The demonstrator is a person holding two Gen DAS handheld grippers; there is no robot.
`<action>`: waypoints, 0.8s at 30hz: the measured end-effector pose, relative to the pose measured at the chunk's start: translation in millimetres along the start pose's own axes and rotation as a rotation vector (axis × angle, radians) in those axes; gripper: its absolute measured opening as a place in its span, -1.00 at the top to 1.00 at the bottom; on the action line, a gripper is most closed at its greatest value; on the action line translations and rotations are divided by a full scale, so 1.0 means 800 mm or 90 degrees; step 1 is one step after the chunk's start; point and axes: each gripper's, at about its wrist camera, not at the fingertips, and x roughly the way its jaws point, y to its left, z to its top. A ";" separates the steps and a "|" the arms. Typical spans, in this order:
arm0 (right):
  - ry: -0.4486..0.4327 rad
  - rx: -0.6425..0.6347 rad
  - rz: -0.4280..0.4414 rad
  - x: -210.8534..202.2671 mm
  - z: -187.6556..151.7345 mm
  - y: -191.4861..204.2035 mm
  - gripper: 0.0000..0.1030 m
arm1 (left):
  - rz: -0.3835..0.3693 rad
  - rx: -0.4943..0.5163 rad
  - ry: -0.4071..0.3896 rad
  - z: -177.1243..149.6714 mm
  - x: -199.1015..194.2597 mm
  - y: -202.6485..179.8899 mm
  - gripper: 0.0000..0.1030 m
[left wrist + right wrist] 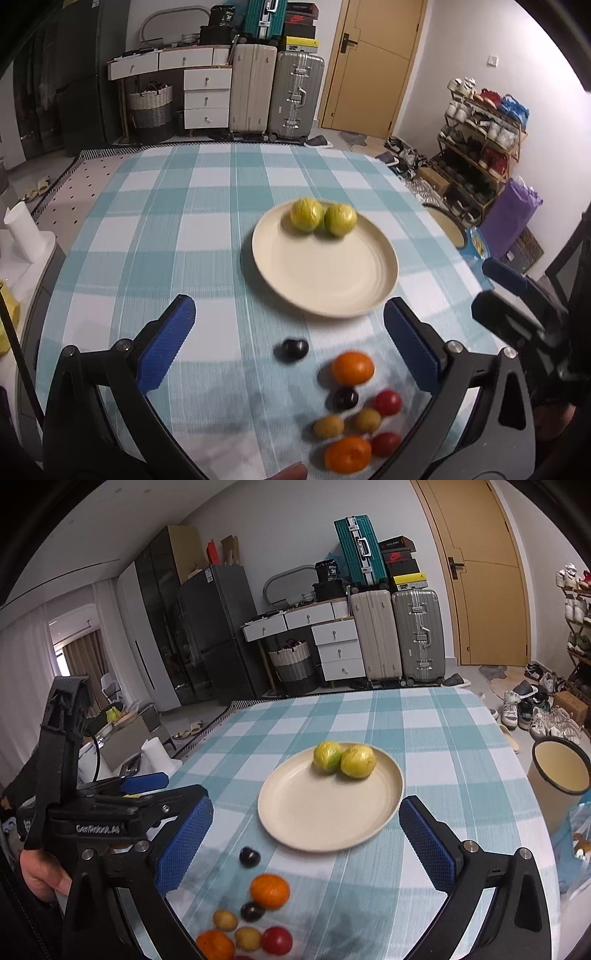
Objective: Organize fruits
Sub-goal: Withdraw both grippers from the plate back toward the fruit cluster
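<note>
A cream plate [325, 277] on the checked tablecloth carries two yellow-green fruits [306, 214] at its far rim. Nearer me lie several loose fruits: two oranges [352, 366], dark plums [291, 350], red ones [387, 402] and small brown ones [328, 426]. My left gripper [291, 332] hangs open above the near plum, with nothing between its blue pads. My right gripper [306, 845] is open too, empty, over the plate's near edge [314, 845] and the loose fruits [269, 890]. The left gripper [155, 788] shows at the left of the right wrist view.
A cream bin [561, 768] stands off the table's right side. A white paper roll [22, 232] sits on a low unit to the left. Suitcases [295, 96] and drawers stand beyond the far table edge, shoes and a rack at the right.
</note>
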 end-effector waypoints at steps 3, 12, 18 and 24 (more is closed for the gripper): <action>0.013 0.003 -0.001 -0.004 -0.013 0.004 -1.00 | -0.016 -0.006 0.021 -0.021 -0.003 0.002 -0.97; 0.035 0.002 -0.009 -0.024 -0.055 0.015 -1.00 | -0.043 -0.003 0.087 -0.087 -0.003 0.008 -0.97; 0.064 0.003 -0.017 -0.028 -0.082 0.018 -1.00 | -0.073 0.007 0.128 -0.120 0.000 0.004 -0.97; 0.077 0.011 -0.021 -0.036 -0.103 0.019 -1.00 | -0.096 0.040 0.167 -0.141 0.008 -0.018 -0.97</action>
